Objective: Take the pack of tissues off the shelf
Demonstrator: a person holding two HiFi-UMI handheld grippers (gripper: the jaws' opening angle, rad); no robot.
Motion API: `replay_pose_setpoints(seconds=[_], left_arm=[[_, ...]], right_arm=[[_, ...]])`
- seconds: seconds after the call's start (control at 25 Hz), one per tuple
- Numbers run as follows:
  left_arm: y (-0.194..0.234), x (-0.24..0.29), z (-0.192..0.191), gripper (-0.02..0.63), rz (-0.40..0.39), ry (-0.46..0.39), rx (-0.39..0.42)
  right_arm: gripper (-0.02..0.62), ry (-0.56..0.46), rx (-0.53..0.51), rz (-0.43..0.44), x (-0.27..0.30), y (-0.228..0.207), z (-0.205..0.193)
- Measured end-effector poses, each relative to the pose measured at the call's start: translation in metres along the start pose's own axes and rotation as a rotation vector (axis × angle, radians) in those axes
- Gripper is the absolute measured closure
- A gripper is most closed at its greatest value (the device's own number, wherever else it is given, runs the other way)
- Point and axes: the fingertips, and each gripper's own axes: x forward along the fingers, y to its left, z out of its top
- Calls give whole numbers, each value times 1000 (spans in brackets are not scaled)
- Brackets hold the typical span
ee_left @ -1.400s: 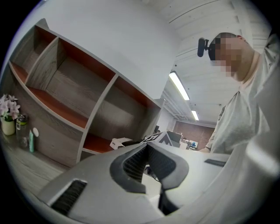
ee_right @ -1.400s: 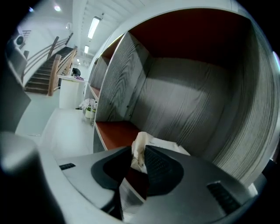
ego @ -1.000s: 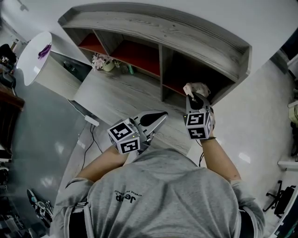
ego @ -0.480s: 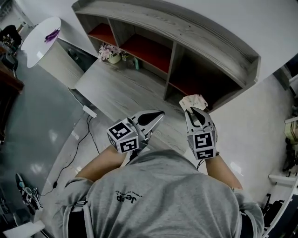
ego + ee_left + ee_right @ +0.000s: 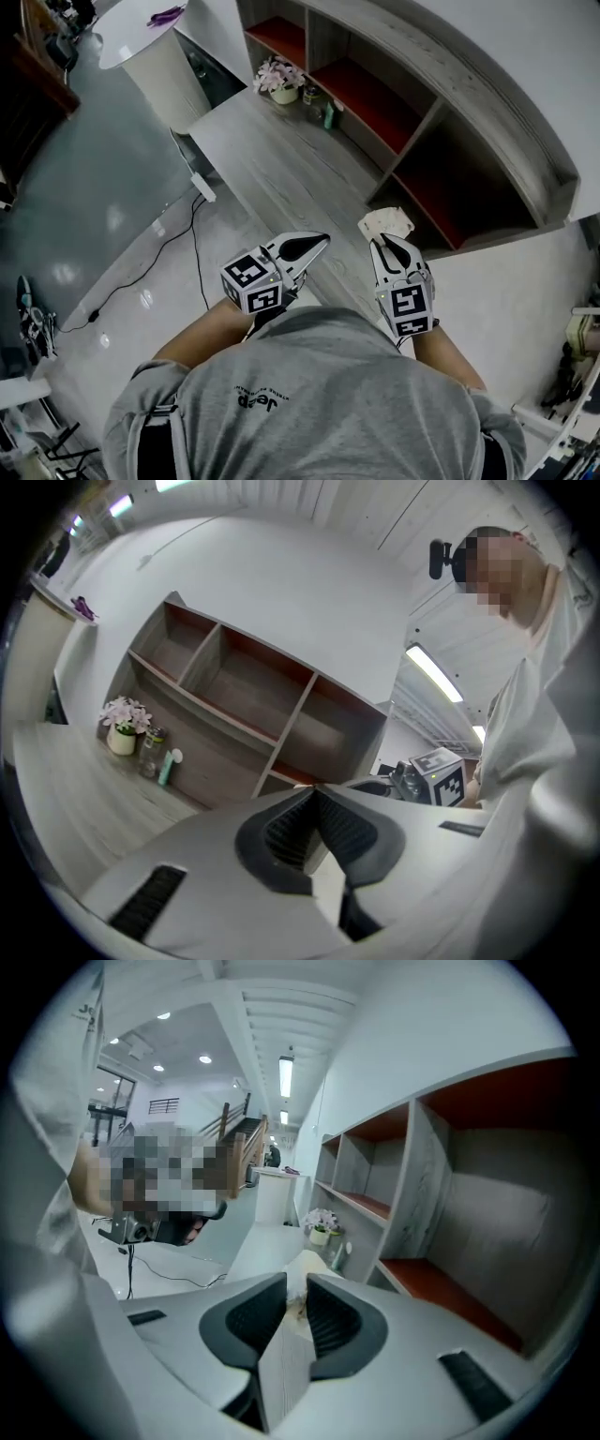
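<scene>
The pack of tissues (image 5: 385, 223), pale and flat, is clamped edge-on between the jaws of my right gripper (image 5: 383, 240). It hangs over the wooden desk top, clear of the shelf's (image 5: 487, 112) lower right compartment. In the right gripper view the pack (image 5: 292, 1344) stands between the dark pads, jutting past the tips of the right gripper (image 5: 296, 1283). My left gripper (image 5: 320, 241) hovers level beside it, jaws shut with nothing in them. The left gripper view shows the left gripper (image 5: 314, 789) with its pads meeting, and the empty red-floored compartments beyond.
A pot of pink flowers (image 5: 279, 79) and small bottles (image 5: 324, 111) stand at the desk's (image 5: 281, 159) far end. A round white table (image 5: 141, 23) is at the upper left. A power strip (image 5: 202, 186) and cable lie on the glossy floor.
Both grippers have drawn back from the shelf toward my body. The right one has carried the tissue pack out of the lower right compartment. My view has swung left.
</scene>
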Motion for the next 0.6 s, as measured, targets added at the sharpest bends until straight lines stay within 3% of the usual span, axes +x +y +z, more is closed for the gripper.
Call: replay_pose_setpoints(seconds=[0.32, 0.6], left_arm=[[52, -72, -9, 594, 165, -48, -49], [144, -121, -18, 594, 252, -66, -51]], right_arm=[[506, -12, -70, 145, 61, 62, 25], [508, -41, -107, 234, 161, 110, 41]])
